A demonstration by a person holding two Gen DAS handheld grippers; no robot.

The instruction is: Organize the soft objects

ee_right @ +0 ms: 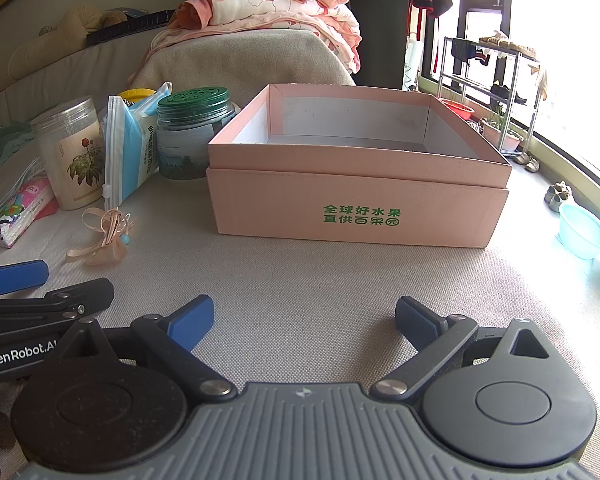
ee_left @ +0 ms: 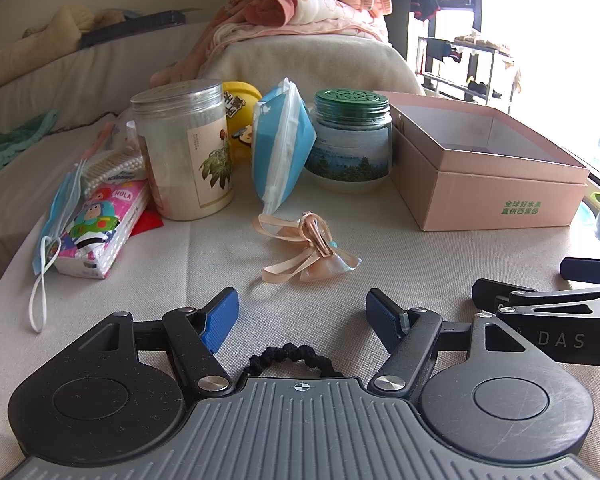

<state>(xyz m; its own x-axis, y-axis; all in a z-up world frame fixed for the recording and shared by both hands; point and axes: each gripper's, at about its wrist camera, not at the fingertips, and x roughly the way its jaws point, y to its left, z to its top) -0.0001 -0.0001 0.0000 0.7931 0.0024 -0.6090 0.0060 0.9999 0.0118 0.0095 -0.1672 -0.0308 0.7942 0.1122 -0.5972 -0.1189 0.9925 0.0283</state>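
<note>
I see a peach ribbon bow (ee_left: pixel 310 248) with a clip and long tails, lying flat just left of the pink box (ee_left: pixel 500 196), long axis running diagonally toward the box. Left hand-held gripper (ee_left: pixel 302 320) and right hand-held gripper (ee_right: pixel 304 326) both spread wide, holding nothing.

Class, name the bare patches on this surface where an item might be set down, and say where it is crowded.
Free: the cloth between the right gripper and the pink box; the box's empty inside; a smaller patch between the left gripper and the ribbon bow. Crowded: the row of jars, blue pouch and tissue pack left of the box.
</note>
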